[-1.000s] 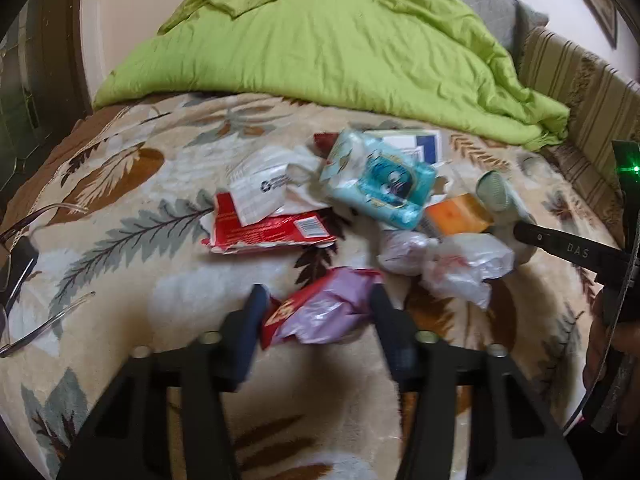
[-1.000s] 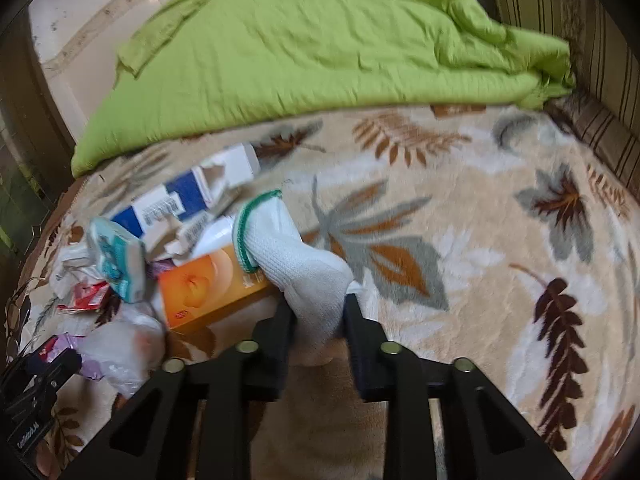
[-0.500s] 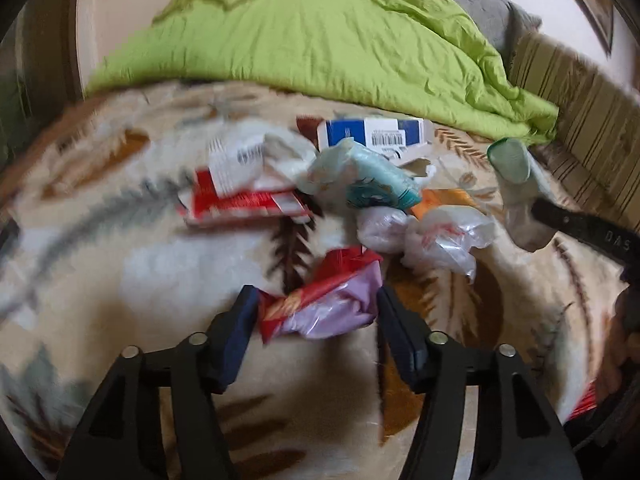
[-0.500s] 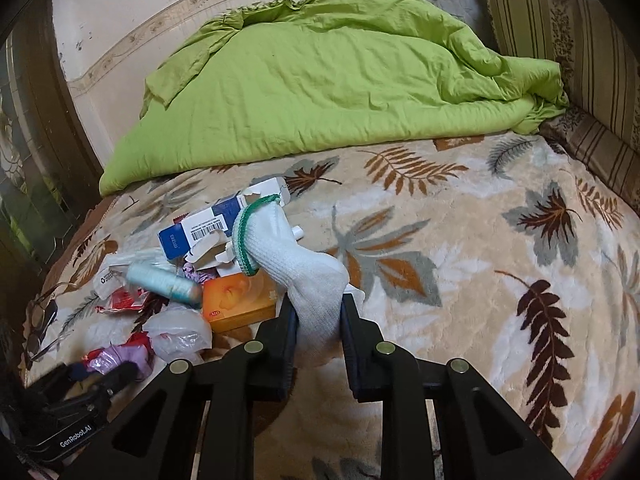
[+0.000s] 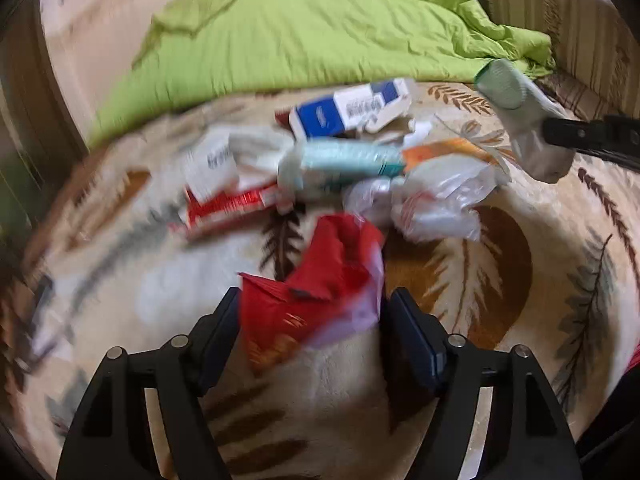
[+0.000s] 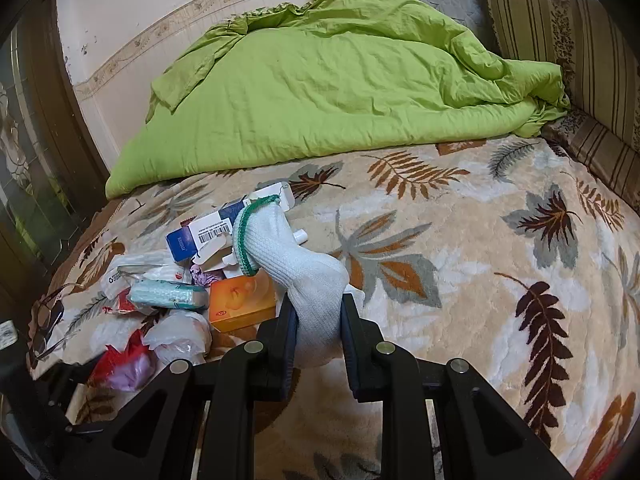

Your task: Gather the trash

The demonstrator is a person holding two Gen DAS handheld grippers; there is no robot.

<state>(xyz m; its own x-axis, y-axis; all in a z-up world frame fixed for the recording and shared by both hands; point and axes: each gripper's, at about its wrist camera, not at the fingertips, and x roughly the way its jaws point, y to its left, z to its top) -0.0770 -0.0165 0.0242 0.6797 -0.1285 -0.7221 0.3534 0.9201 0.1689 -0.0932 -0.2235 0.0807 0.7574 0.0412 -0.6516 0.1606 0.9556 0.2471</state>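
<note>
A crumpled red and purple wrapper [image 5: 332, 264] stands between the fingers of my left gripper [image 5: 314, 304]. The jaws are spread wide and the wrapper's edges sit close to both pads. From the right wrist view the same wrapper [image 6: 120, 356] rests low on the leaf-patterned blanket [image 6: 460, 280]. My right gripper [image 6: 316, 312] is shut on the toe of a white sock [image 6: 288, 256] with a green cuff, held up off the blanket. The sock [image 5: 520, 96] also hangs at the upper right of the left wrist view, which is blurred.
The pile beyond the wrapper holds a blue and white box [image 6: 200, 236], a pale blue wipes pack [image 6: 168, 296], an orange box [image 6: 240, 300], a clear plastic bag [image 6: 180, 336] and a red packet [image 5: 228, 208]. Glasses [image 6: 44, 320] lie left. A green duvet [image 6: 320, 92] covers the back.
My left gripper's jaws have spread wider and the wrapper now sits deeper between them, tipped upright. My right gripper has lifted the sock higher above the blanket.
</note>
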